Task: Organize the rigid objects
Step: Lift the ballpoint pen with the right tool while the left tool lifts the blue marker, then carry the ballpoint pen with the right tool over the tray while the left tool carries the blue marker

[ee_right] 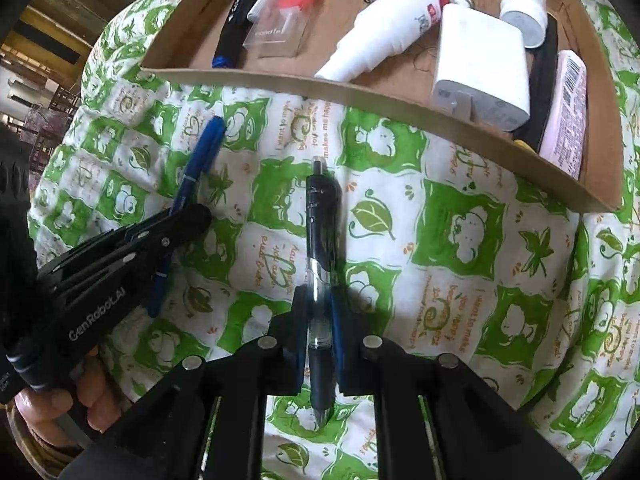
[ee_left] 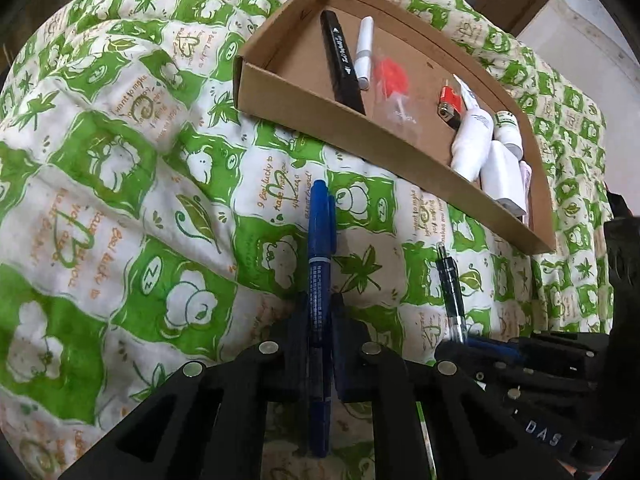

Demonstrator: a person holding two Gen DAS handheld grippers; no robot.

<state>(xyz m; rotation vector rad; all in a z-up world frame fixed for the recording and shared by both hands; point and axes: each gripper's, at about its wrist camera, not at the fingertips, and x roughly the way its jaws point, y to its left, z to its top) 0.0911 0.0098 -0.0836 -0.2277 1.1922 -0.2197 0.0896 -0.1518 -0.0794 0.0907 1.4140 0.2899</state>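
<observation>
My left gripper (ee_left: 320, 312) is shut on a blue marker (ee_left: 320, 248), which points away from me over the green-and-white quilt; the right wrist view shows the same blue marker (ee_right: 200, 160) in the left gripper (ee_right: 196, 216). My right gripper (ee_right: 318, 312) is shut on a black retractable pen (ee_right: 318, 216), its clicker end toward the cardboard tray (ee_right: 360, 88). That black pen (ee_left: 450, 280) also shows at the right of the left wrist view, with the cardboard tray (ee_left: 304, 120) beyond it.
The tray holds a black marker (ee_left: 342, 60), a white tube (ee_left: 364, 48), a red item in a clear packet (ee_left: 390, 80), a lighter (ee_left: 450, 102), white bottles (ee_right: 384, 28), a white charger (ee_right: 480, 64) and a pink pack (ee_right: 564, 108). A hand (ee_right: 52, 412) holds the left gripper's handle.
</observation>
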